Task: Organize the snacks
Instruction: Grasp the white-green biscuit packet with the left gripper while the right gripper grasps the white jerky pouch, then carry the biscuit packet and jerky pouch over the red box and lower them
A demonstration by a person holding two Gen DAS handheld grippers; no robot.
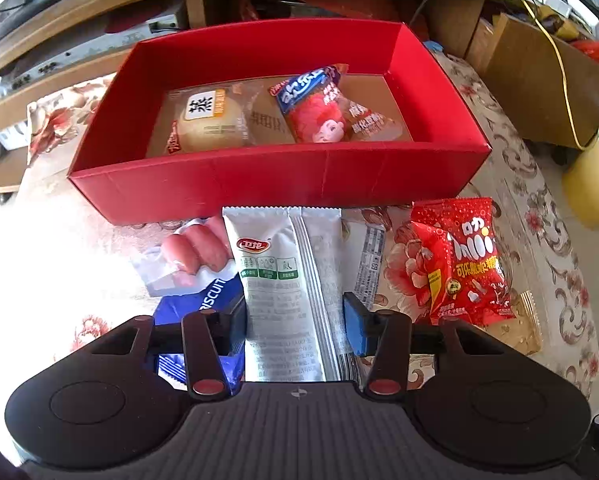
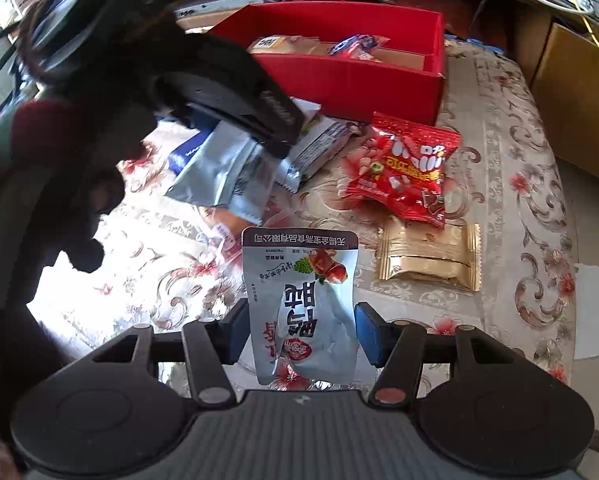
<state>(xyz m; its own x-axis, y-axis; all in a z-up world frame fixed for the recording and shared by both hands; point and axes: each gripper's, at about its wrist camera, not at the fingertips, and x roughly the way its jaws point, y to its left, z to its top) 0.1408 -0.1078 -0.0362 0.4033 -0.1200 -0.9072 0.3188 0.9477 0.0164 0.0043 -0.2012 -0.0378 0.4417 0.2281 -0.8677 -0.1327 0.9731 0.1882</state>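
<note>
Both grippers' fingers (image 1: pixel 357 328) clamp silver packets (image 1: pixel 287 292) before the red box (image 1: pixel 283 184).

Red box (image 1: pixel 279 184) right end bare; 2 packets (image 1: pixel 259 116) fill left and middle.

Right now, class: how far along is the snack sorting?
Done: a bun and a red-blue packet lie in the red box. In hand: left gripper clamps a silver packet; right gripper a white pouch. Left: red bag, gold packet.
</note>
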